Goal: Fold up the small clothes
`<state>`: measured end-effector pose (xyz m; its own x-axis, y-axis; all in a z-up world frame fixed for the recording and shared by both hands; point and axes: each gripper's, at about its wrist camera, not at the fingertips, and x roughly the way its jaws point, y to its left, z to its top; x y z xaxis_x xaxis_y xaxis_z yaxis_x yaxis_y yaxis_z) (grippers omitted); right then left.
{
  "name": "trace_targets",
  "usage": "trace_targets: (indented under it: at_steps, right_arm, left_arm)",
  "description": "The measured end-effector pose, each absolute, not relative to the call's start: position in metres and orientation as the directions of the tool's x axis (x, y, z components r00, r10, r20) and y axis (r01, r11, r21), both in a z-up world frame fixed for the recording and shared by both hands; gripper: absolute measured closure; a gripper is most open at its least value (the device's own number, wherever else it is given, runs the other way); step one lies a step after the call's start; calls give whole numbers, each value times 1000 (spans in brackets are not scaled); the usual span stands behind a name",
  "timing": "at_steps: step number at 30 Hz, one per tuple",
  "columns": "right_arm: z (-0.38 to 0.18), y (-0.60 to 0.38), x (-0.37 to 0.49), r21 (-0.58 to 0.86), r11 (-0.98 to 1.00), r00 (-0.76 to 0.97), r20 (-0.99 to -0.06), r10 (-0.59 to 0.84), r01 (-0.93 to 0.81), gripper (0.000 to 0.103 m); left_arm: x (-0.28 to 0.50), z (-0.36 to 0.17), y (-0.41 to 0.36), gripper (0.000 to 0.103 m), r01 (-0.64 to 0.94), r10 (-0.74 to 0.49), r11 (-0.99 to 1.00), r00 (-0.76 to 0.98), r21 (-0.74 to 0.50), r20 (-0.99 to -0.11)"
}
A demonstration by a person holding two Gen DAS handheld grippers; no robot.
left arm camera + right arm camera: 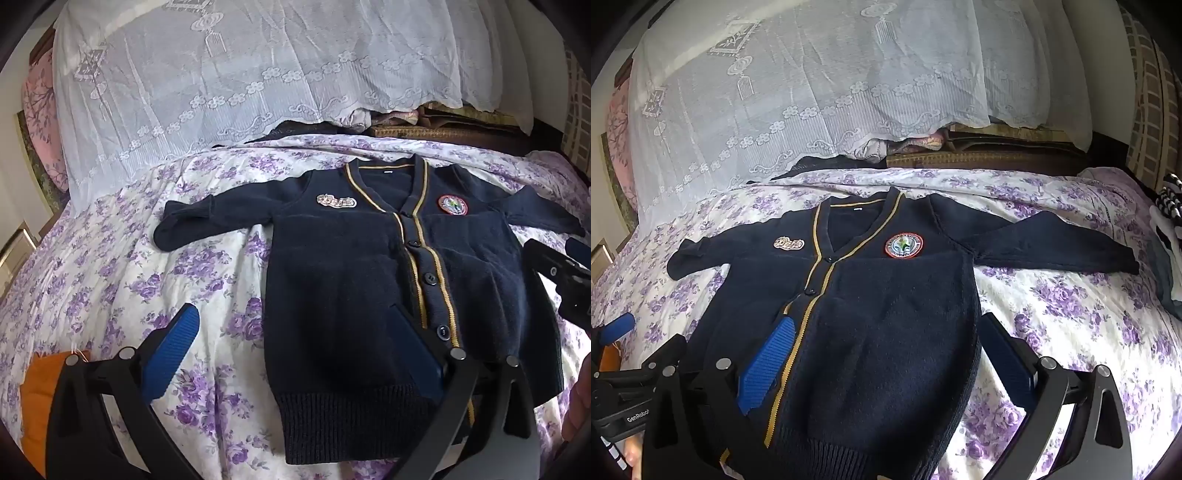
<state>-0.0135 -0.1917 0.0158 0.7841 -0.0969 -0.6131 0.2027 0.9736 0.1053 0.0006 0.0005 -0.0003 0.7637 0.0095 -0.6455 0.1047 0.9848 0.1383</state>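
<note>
A navy cardigan (354,280) lies flat mid-frame on the bed (110,266); left gripper (295,354) and right gripper (886,354) gape wide, empty.

Bed, purple-floral sheet (1052,295); navy cardigan (886,332) flat on it, sleeves spread; orange cloth (40,398) at near-left edge.

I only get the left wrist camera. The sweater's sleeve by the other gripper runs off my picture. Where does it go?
Observer: That sleeve lies flat, stretched sideways across the flowery bedspread.
Operator: Is anything past it?
Observer: Yes, a black-and-white striped cloth sits at the picture's right edge.
Operator: What's the right gripper doing?
Observer: The right gripper is open and holds nothing. One finger is over the cardigan near its button strip, the other just past its side edge.
</note>
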Motion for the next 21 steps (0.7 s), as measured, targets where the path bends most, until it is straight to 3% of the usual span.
trace_targets:
  at_steps: [21]
  right_arm:
    - [28, -189, -24, 111, 976, 810, -578, -92, 190, 3]
  left_arm:
    - [-8, 7, 0, 4, 104, 16, 981, 795, 162, -606]
